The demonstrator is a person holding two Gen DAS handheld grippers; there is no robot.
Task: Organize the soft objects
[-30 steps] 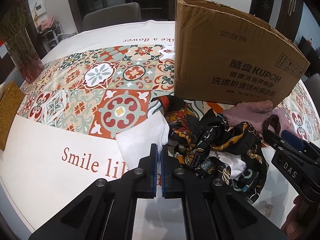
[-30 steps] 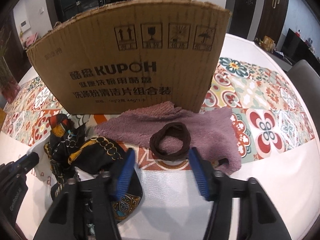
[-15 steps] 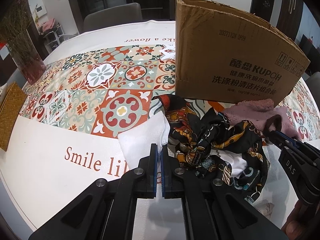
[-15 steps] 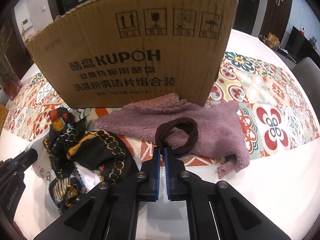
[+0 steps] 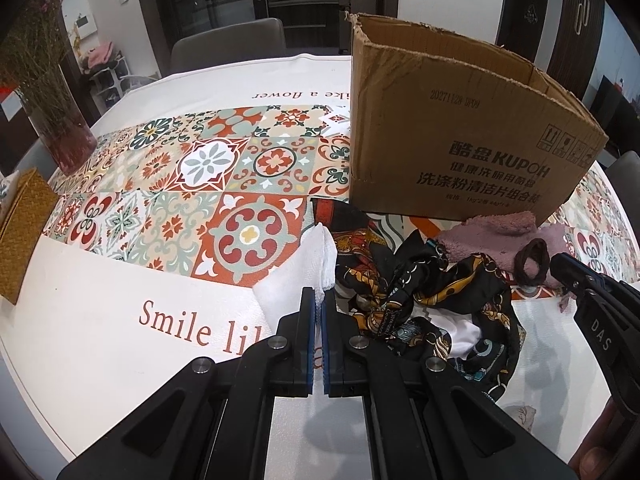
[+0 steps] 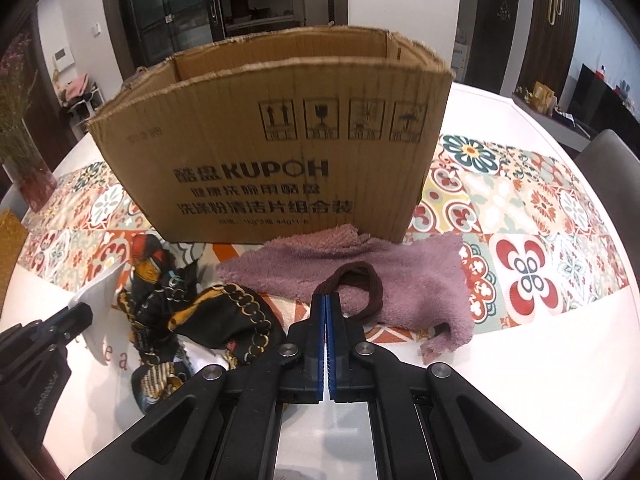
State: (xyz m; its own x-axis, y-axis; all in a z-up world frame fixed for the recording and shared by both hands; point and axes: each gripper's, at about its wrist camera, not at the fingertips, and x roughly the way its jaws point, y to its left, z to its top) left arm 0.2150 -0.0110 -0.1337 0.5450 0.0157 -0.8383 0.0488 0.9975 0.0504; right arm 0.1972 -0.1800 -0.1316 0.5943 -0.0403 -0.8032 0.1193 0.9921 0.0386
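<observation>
hairband (image 6: 362, 286) pinched between right jaws

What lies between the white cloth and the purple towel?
The crumpled black patterned scarf lies between the white cloth and the purple towel, clearest in the left wrist view.

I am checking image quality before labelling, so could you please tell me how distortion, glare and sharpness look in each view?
Left wrist view: strong fisheye bowing of the cardboard box and table edge, dark corner vignetting, mild sheen on the tablecloth, print sharp. Right wrist view: the same bowing, box lettering legible, purple towel crisp, bright window glare at upper right.
</observation>
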